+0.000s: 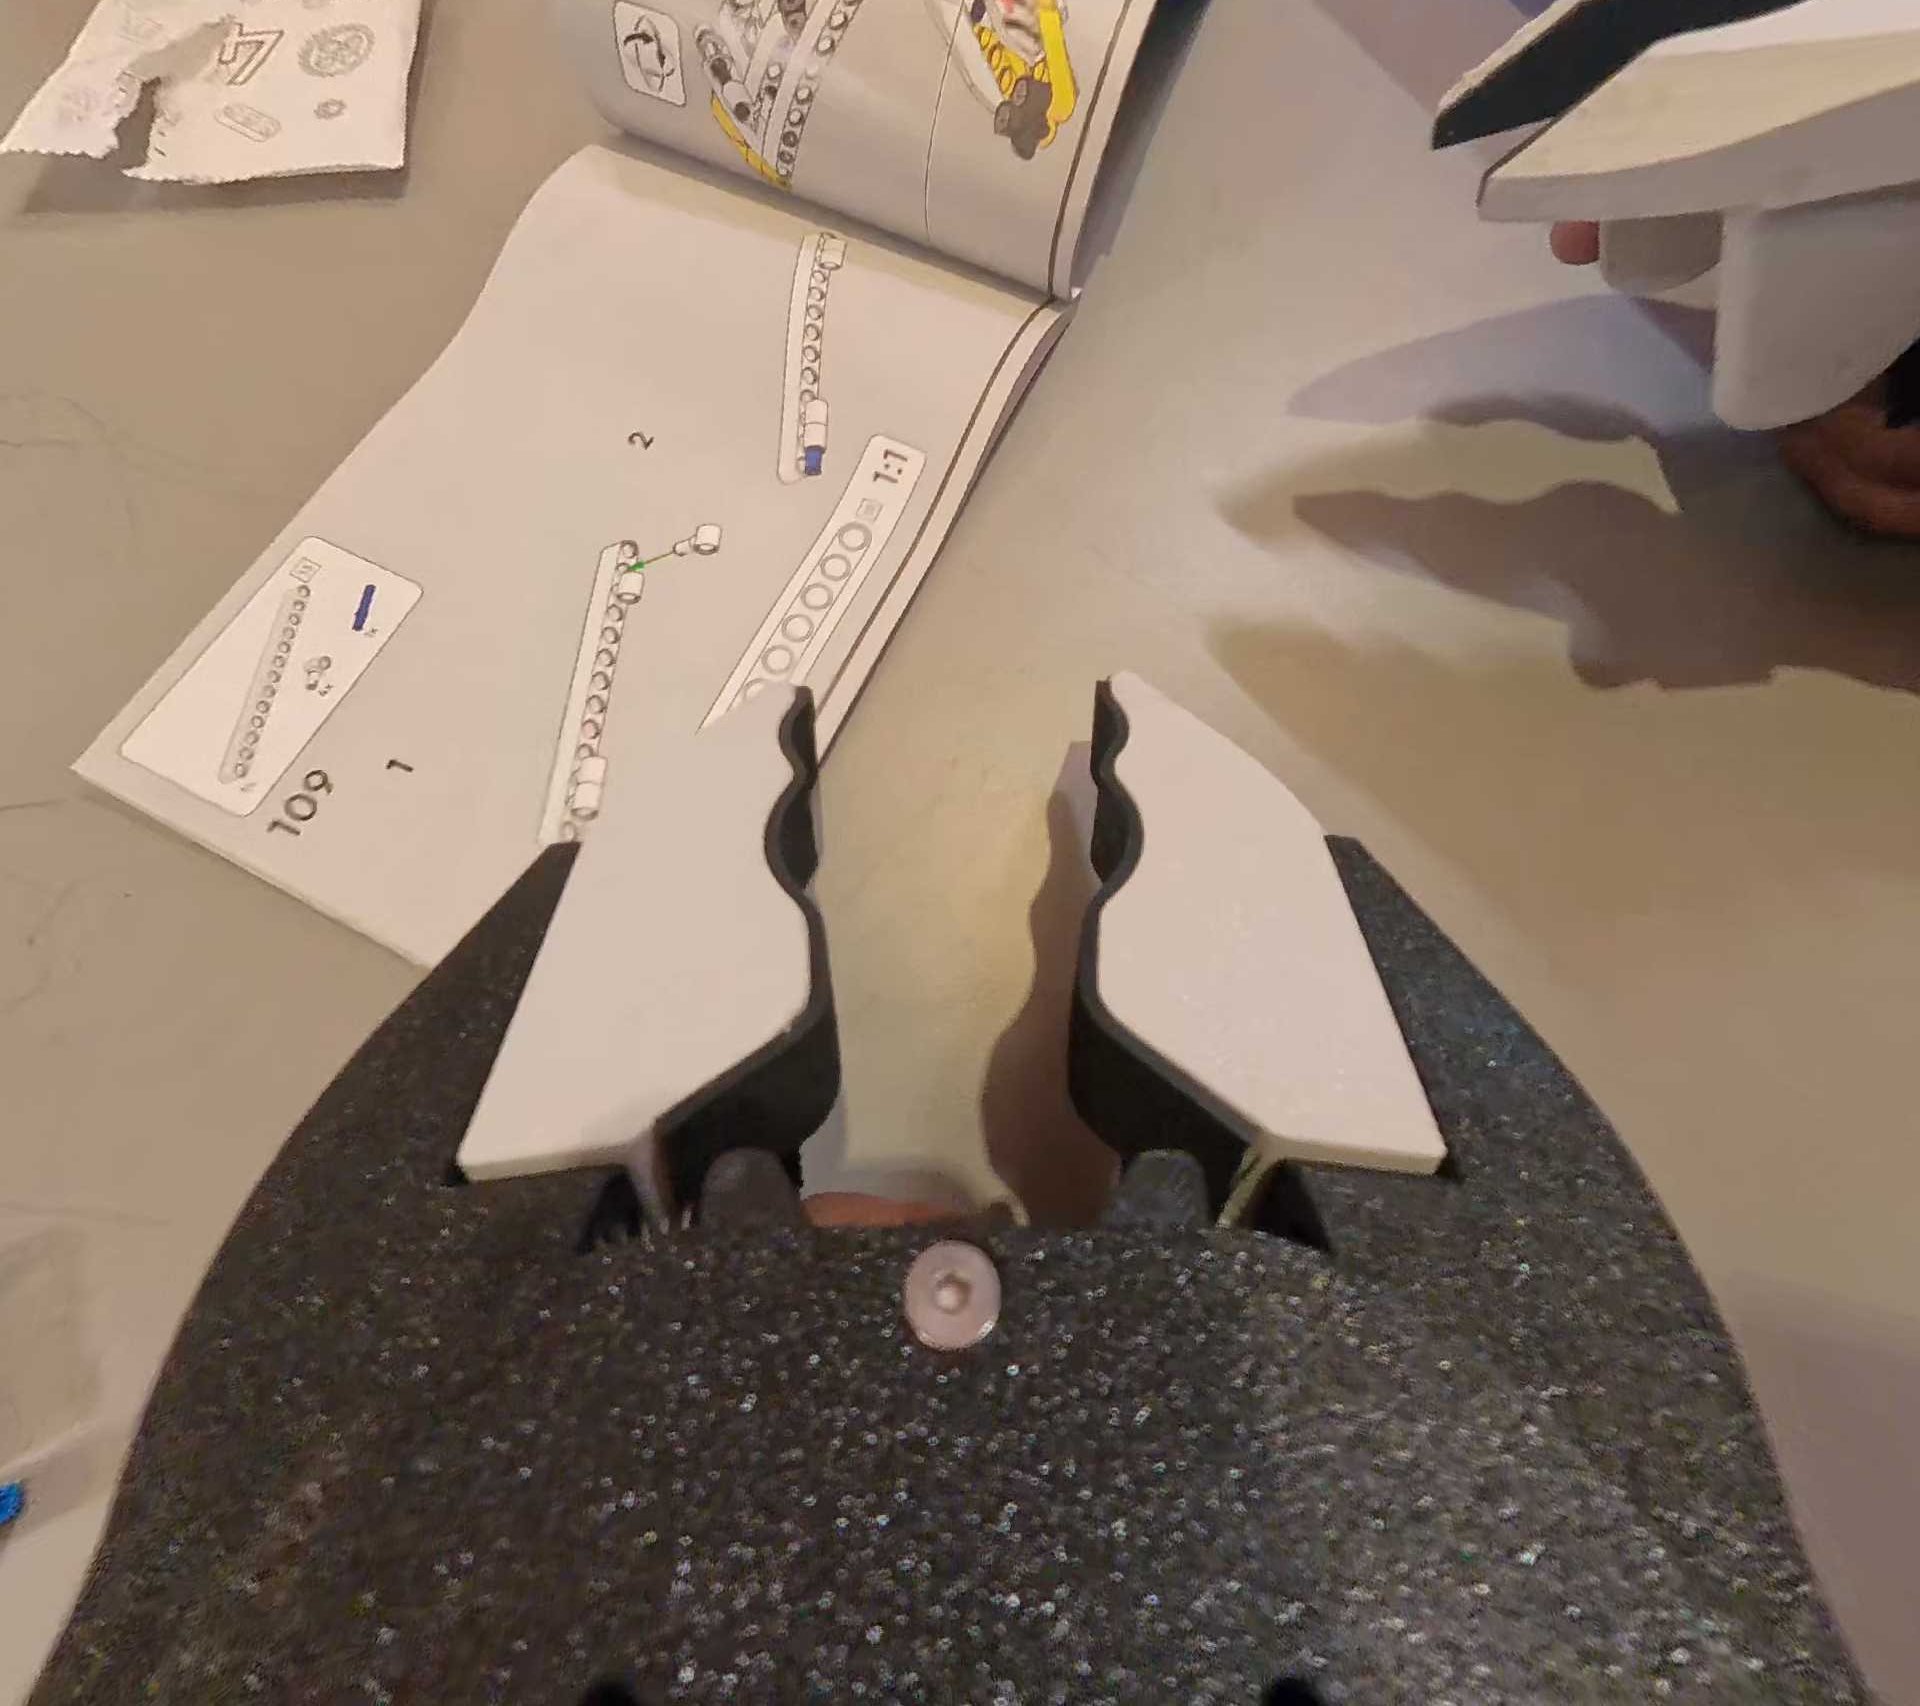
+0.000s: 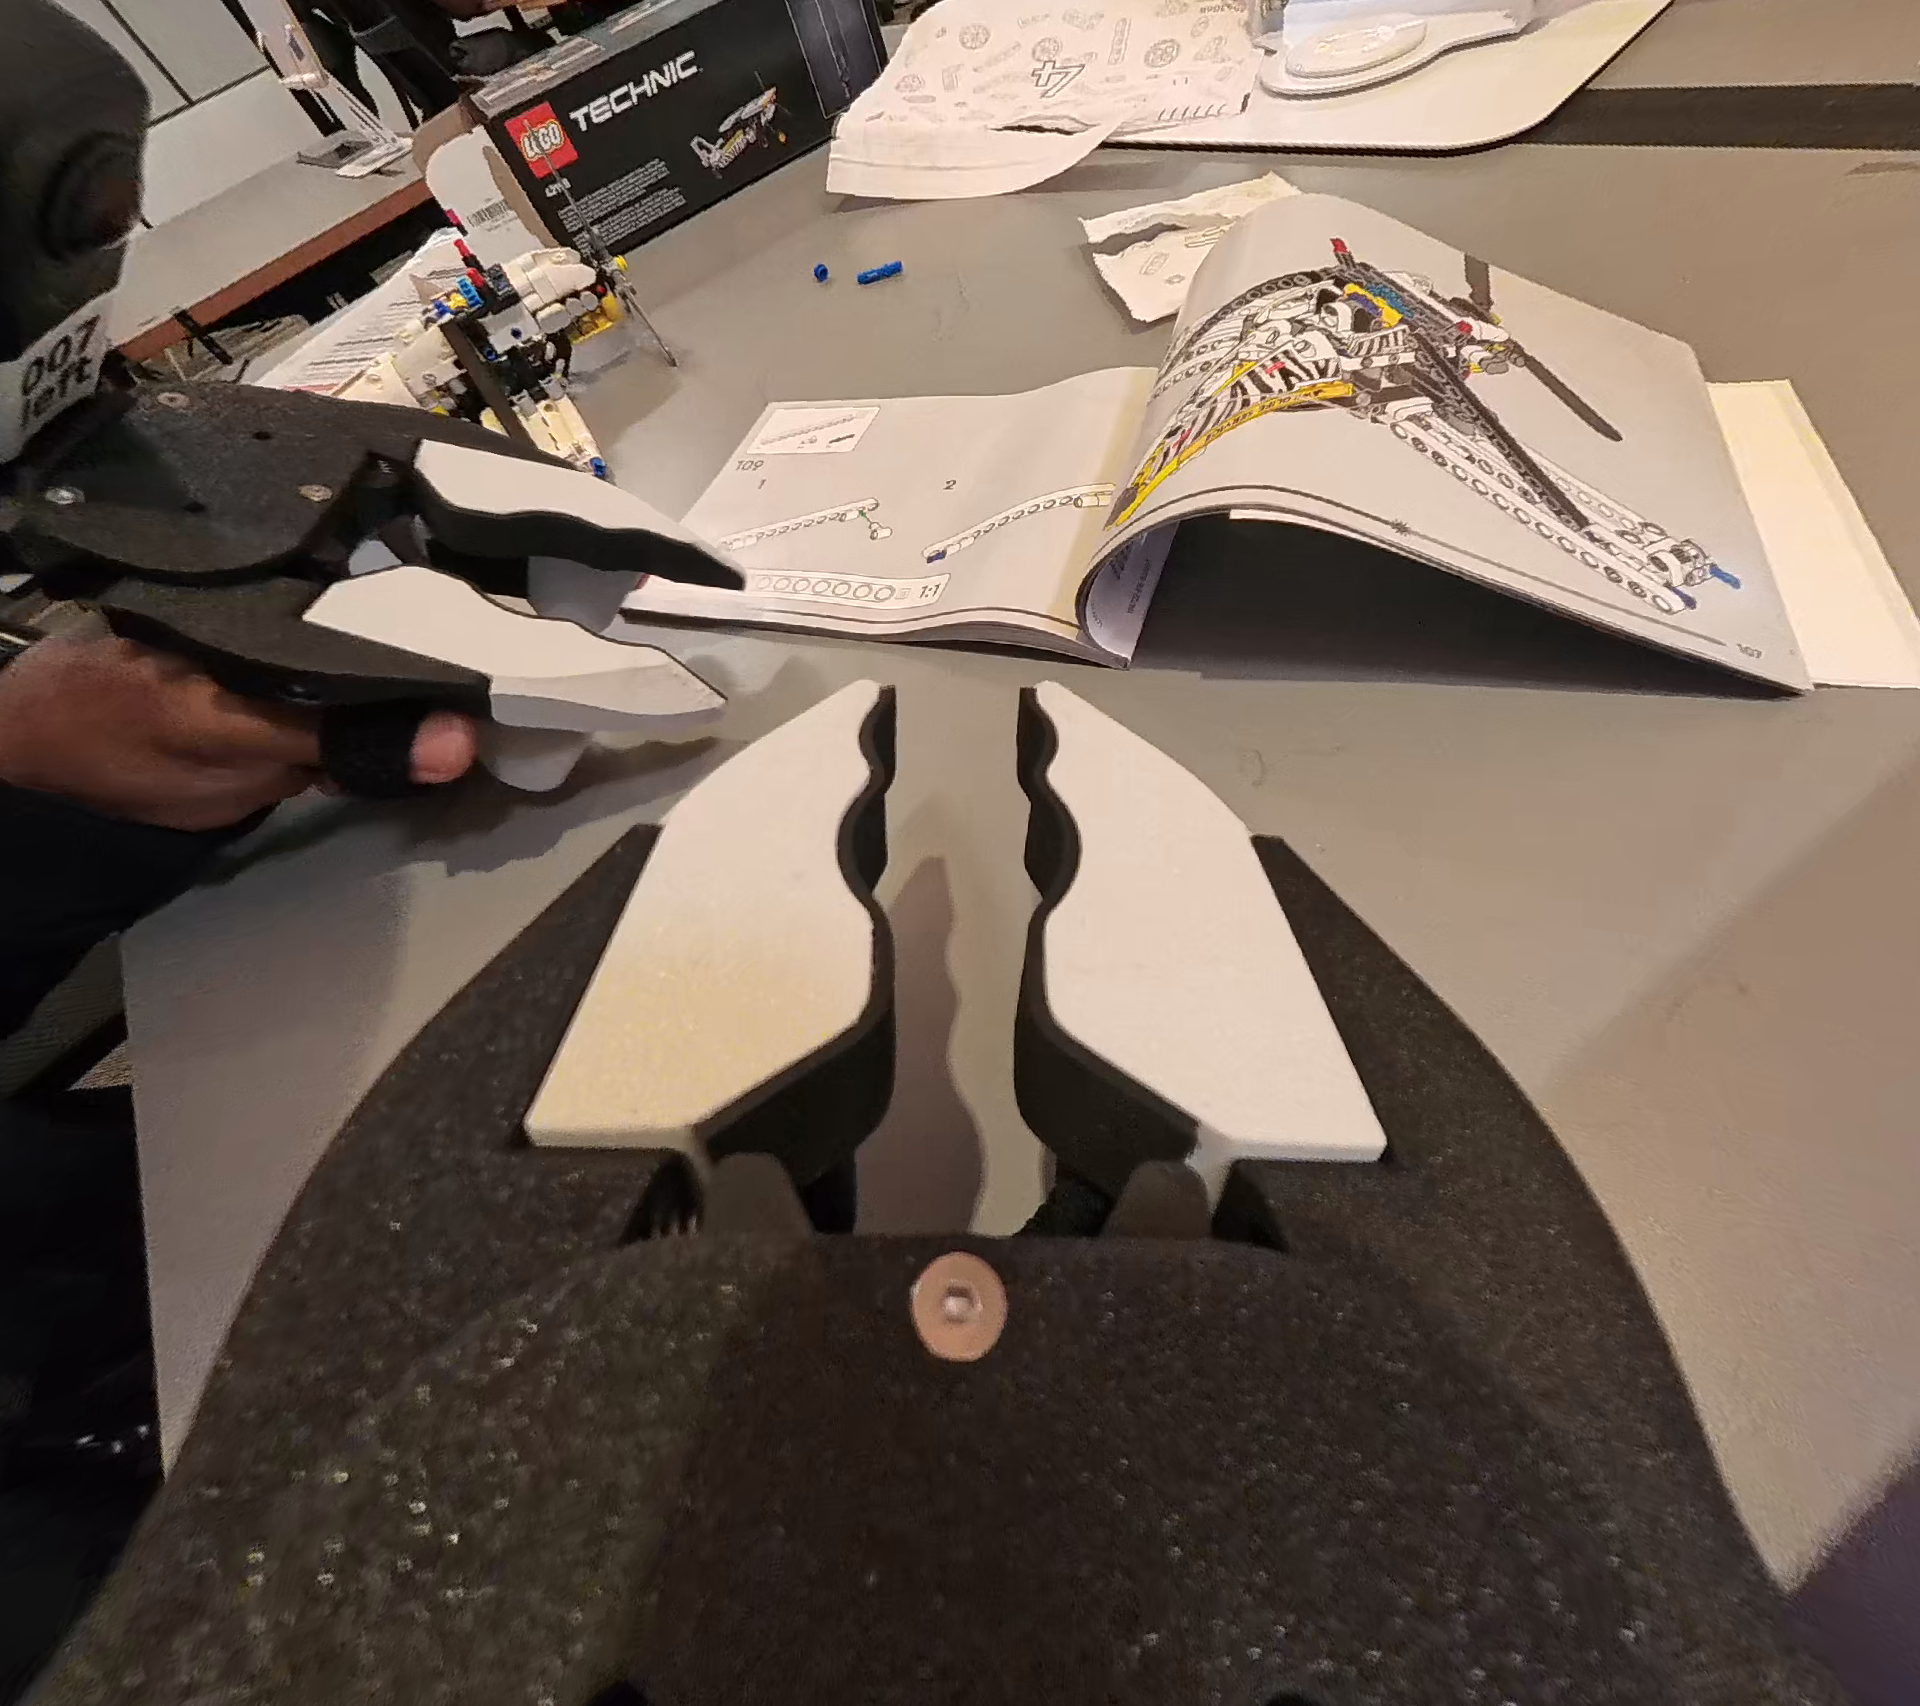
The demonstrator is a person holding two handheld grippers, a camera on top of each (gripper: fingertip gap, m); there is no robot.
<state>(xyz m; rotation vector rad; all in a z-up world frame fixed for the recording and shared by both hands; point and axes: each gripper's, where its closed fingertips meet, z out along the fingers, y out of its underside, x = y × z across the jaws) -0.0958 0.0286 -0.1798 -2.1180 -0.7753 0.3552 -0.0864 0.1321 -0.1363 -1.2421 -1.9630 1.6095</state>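
Grey table point(image 2: 1558, 929), open instruction booklet point(image 2: 987, 493), torn paper sheets point(image 2: 1039, 87), black box point(image 2: 675, 108), lamp base point(image 2: 1455, 67), two blue pegs point(image 2: 868, 272)

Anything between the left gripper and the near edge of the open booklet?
Nothing visible. The left gripper is open at the instruction booklet's near edge, only bare table between the fingers. The right gripper is open too, off to the side.

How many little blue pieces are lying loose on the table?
2: a round blue piece and a longer blue pin, side by side behind the open booklet. Others may be hidden.
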